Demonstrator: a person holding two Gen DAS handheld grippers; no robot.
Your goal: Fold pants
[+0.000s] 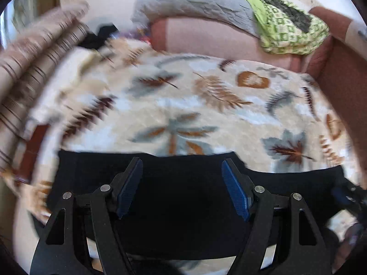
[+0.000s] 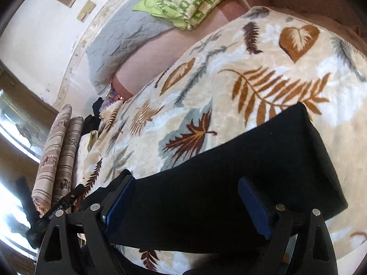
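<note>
Black pants (image 1: 183, 208) lie flat as a folded dark band on a leaf-patterned blanket (image 1: 206, 105). My left gripper (image 1: 181, 162) hangs over the pants near their far edge. It is open, with blue pads (image 1: 128, 188) wide apart and only flat cloth below them. In the right wrist view the pants (image 2: 229, 160) run slantwise across the blanket (image 2: 263, 73). My right gripper (image 2: 186, 181) is open above them, and nothing is pinched between its pads (image 2: 252, 208). A dark tool part with a blue patch, probably the right gripper (image 1: 344, 197), shows at the pants' right end.
At the back, a grey quilt (image 1: 195, 2) and a green patterned cloth (image 1: 289, 27) lie on a pink sofa (image 1: 218, 39). Striped rolled cushions (image 2: 59, 160) and a dark garment (image 2: 94, 112) sit at the blanket's left side. A white wall (image 2: 45, 23) is behind.
</note>
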